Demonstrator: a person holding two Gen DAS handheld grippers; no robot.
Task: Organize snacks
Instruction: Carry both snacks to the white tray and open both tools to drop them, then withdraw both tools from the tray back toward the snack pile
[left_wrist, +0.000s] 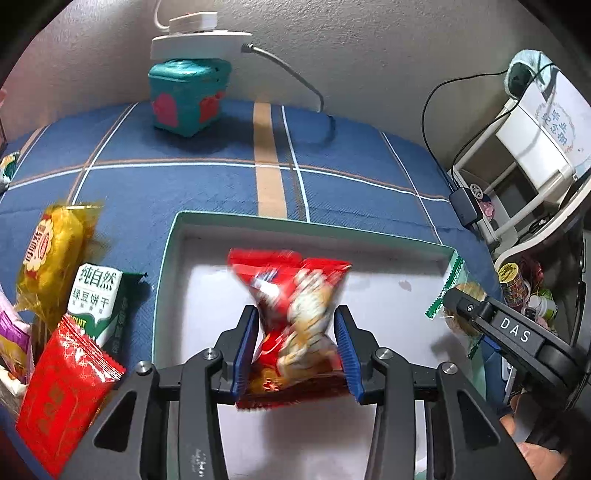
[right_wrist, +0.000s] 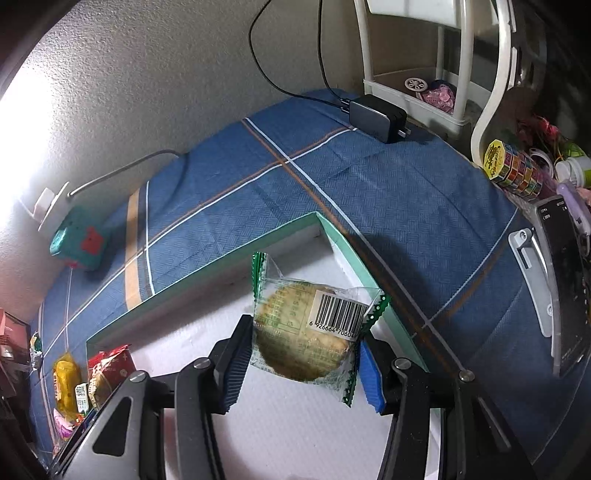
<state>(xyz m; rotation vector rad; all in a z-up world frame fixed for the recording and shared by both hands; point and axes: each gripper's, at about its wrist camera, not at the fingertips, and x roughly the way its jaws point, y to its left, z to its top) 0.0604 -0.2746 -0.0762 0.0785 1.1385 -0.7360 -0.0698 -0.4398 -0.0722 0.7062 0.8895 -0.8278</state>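
Left gripper (left_wrist: 297, 347) is clamping a crinkly red foil snack packet (left_wrist: 295, 314), blue ribbed pads pressing into both its sides; packet is pinched at the waist and blurred. No earlier view here, so only saying: pads are on it. It's hanging over the white floor of the shallow mint-green-rimmed cardboard box (left_wrist: 167, 258), near the box's close end.

Right gripper (right_wrist: 301, 363) is holding a round pale biscuit in a clear wrapper with green zigzag ends and a barcode (right_wrist: 306, 328); both blue pads are touching the wrapper edges. That biscuit is sitting above the same box (right_wrist: 229, 260), close to its far right corner. From the left wrist view, the right gripper (left_wrist: 448, 295) is showing at the box's right rim, a hand (left_wrist: 532, 439) behind it.

Beside the box's left wall, on the blue plaid cloth (left_wrist: 207, 192), loose snacks are lying: a flat red packet with gold print (left_wrist: 62, 402), a green-and-white packet with Chinese text (left_wrist: 98, 302), a yellow translucent wrapped cake (left_wrist: 51, 251).

Further back, against the grey textured wall, a teal box with red patches (left_wrist: 188, 98) is standing under a white lamp base (left_wrist: 199, 38). At the cloth's far right edge a black power adapter (right_wrist: 378, 118) is lying with its cable, next to a white rack (right_wrist: 417, 99).
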